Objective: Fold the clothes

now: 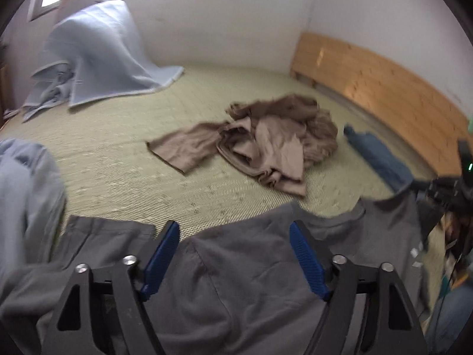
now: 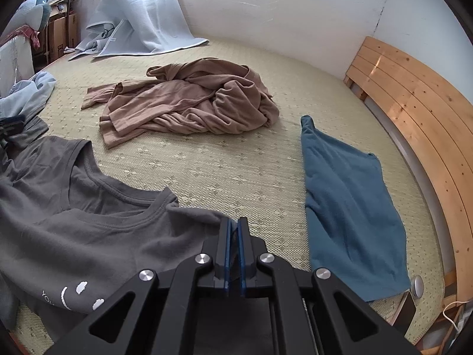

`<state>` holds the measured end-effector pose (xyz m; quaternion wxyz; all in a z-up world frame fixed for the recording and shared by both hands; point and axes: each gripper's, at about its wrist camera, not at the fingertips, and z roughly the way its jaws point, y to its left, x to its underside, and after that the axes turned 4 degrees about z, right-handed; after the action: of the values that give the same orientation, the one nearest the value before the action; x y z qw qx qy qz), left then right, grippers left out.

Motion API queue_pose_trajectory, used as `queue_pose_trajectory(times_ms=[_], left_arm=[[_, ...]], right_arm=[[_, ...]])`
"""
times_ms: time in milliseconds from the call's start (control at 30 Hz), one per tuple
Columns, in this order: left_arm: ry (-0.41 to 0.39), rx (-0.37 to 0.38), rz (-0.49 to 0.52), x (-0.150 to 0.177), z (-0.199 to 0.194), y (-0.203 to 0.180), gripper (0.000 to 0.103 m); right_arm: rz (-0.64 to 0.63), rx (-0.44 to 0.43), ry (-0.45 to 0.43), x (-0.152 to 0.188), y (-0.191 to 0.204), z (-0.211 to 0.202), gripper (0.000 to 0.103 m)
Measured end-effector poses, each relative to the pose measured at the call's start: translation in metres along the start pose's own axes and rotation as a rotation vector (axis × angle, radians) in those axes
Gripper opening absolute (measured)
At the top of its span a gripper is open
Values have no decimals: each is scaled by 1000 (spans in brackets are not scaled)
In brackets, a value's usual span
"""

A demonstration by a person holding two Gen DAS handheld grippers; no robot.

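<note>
Nearest the lens in the right wrist view, the right tongs (image 2: 233,227) are seen clenched on a pinch of the grey T-shirt (image 2: 88,222), at the shoulder edge just right of its neckline; a sliver of grey cloth shows between the blue pads. That shirt is spread over the near left part of the bed mat (image 2: 236,171), with a white smile print visible on its near portion. In the left wrist view, the left tongs (image 1: 235,251) are held released above the same grey T-shirt (image 1: 236,281), the blue fingers (image 1: 307,263) standing well apart with cloth beneath them but nothing pressed between them; whether they touch the fabric cannot be told, as the picture is blurred. A crumpled brown garment (image 2: 189,100) is seen lying in the middle of the mat, one sleeve stretched out to the left. A teal garment (image 2: 348,207) is laid flat to the right, near the wooden bed frame (image 2: 414,124). At the far left, a pale blue blanket (image 2: 145,17) is propped against the white wall (image 2: 280,6). Another light blue piece of cloth (image 2: 32,91) is seen at the left edge of the mat, just beyond the grey shirt.
</note>
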<state>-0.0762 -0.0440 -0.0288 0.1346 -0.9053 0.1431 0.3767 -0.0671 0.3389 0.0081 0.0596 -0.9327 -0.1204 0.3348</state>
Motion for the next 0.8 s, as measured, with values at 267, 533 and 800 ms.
queue_pose_trajectory(times_ms=[267, 533, 800], left_arm=[[91, -3, -24, 3, 38, 23, 48], [146, 11, -53, 6, 55, 36, 48], [148, 44, -108, 6, 56, 49, 48]], right_arm=[[-16, -1, 12, 0, 2, 4, 3], [-21, 0, 17, 2, 1, 4, 3], [-22, 1, 17, 3, 2, 4, 3]])
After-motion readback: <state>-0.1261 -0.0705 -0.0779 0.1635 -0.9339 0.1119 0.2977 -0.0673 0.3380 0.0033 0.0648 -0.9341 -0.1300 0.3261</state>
